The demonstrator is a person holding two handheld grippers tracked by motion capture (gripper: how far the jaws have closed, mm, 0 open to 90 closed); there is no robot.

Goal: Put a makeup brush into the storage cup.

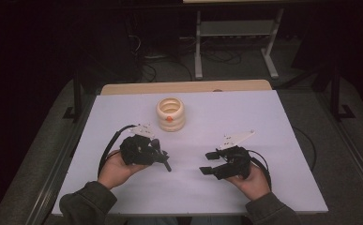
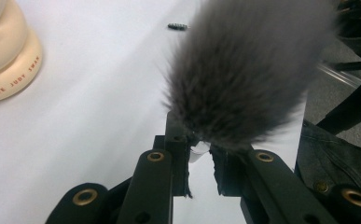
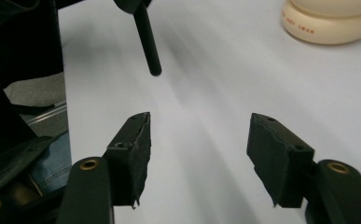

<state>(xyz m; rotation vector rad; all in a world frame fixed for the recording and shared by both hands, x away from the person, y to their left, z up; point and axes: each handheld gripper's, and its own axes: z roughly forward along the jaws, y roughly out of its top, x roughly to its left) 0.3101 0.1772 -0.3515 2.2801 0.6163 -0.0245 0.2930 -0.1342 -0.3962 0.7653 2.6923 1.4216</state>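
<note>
A: Brush (image 2: pixel 248 70) where?

B: Clamped in the left gripper (image 2: pixel 200 163), jaws pressed in on it just below the grey tuft. Soft, fluffy, blurred at close range in the left gripper view.

A: And the handle?

B: Black, thin, round-ended. Seen from above jutting out of the left gripper (image 1: pixel 156 151) toward the person's right, handle end (image 1: pixel 166 163) above the white table top (image 1: pixel 273 126). Hard to say whether touching it. Seen again in the right gripper view as a dark rod (image 3: pixel 148 42) slanting in from the top.

A: Right gripper (image 3: pixel 199 140)?

B: Spread wide, nothing between the jaws, only bare white surface behind the gap. From above, right gripper (image 1: pixel 209 163) near the front of the table, pointed toward the brush handle, apart from it.

A: Held by what?

B: Left hand (image 1: pixel 116 168) under the left gripper, right hand (image 1: pixel 254 180) under the right one, both in grey-green sleeves coming in from the near edge.

A: Farther out?

B: Cream pot of stacked rings (image 1: pixel 171 114) beyond the left gripper, toward the far middle of the table, something orange inside. Same pot at the left edge of the left gripper view (image 2: pixel 10 65), with small lettering along its bottom ring, and at the top right of the right gripper view (image 3: pixel 332 21).

A: Anything else?

B: Small dark ridged bit (image 2: pixel 177 26) lying on the white surface past the tuft; too small to name.
</note>
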